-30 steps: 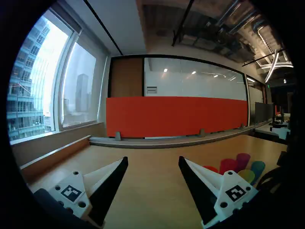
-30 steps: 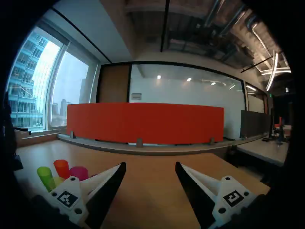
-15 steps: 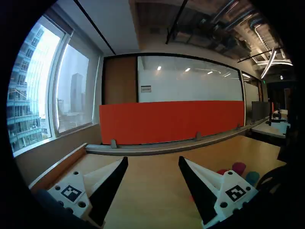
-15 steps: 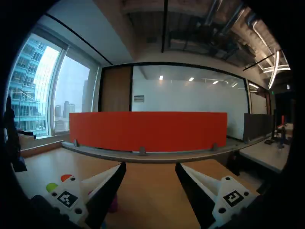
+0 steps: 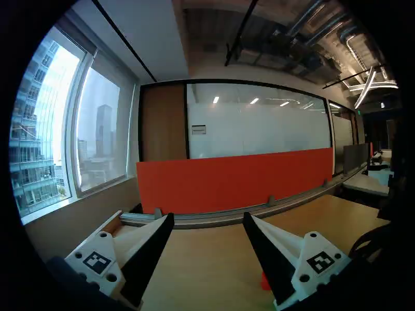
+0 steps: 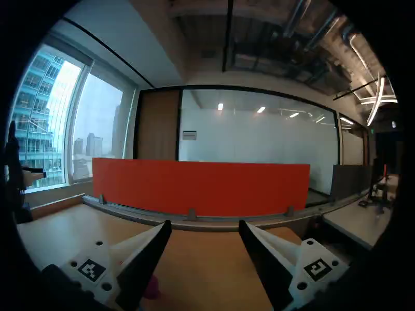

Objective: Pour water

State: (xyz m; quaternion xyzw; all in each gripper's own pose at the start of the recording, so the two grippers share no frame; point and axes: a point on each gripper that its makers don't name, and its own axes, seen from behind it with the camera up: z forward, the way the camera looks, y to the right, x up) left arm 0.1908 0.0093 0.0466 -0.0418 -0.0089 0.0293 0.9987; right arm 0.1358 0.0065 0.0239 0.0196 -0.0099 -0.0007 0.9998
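Short of the orange partition [image 5: 233, 181], over the wooden table [image 5: 207, 269], the left gripper [image 5: 207, 215] and the right gripper [image 6: 204, 223] are held with jaws spread wide and nothing between them. A sliver of a red cup [image 5: 264, 282] is glimpsed in the left gripper view, and a magenta cup [image 6: 152, 287] in the right gripper view, both nearer than the partition. Whether either holds water cannot be told. With the cups so nearly hidden under the fingers, one could be knocked over if a grasp is attempted blind.

A red object [image 5: 264, 283] and a magenta object [image 6: 152, 288] are mostly hidden.
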